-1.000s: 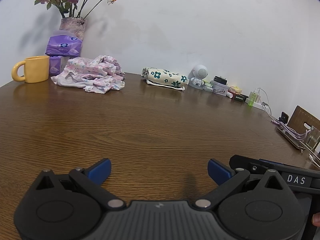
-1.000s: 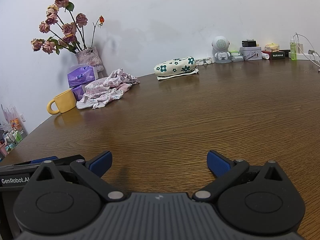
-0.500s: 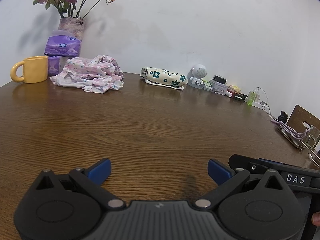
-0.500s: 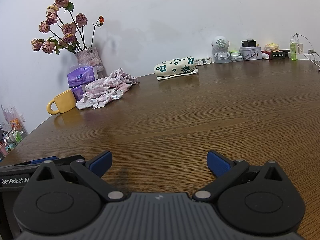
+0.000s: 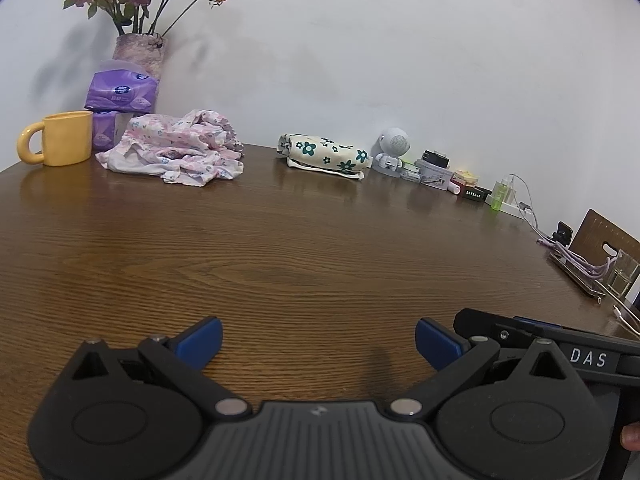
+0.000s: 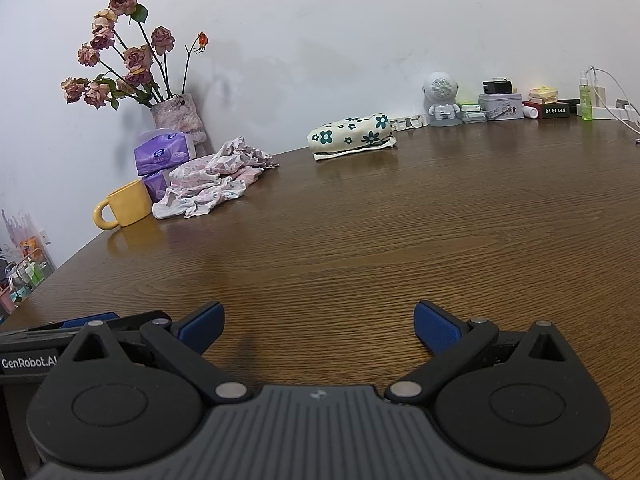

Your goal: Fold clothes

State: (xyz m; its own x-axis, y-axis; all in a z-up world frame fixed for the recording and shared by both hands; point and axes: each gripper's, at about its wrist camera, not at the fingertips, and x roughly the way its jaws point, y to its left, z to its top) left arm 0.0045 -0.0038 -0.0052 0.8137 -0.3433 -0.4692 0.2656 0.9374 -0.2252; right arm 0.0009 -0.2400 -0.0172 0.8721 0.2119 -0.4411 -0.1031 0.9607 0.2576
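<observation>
- Both my tongs are wide open and hold nothing. My left tongs (image 5: 318, 340) sit low at the bottom of the left view, with the blue pads (image 5: 200, 340) far apart. My right tongs (image 6: 318, 326) sit the same way at the bottom of the right view.
- Almost nothing has changed from a second ago. In the left view the things at the back sit just a tiny bit lower in the frame now. The right view looks just the same as before.
- I think this means I have not started yet. No folding is done, and I am not near the clothes.
- The clothes (image 5: 180, 152) are a crumpled pink and white pile with little flowers. The pile lies in the upper left of the left view, at the far side of the table (image 5: 320, 260), near the wall.
- In the right view the clothes (image 6: 208, 184) sit left of the middle, also far back.
- The pile is well apart from both tongs. Lots of bare brown table lies between us.
- A yellow mug (image 5: 60, 144) stands just beside the pile on its left. Purple tissue packs (image 5: 120, 100) and a vase (image 5: 140, 52) of dry roses are right behind it.
- I guess I must reach forward and to the left to get the clothes. I should watch out for the mug when I pull them.
</observation>
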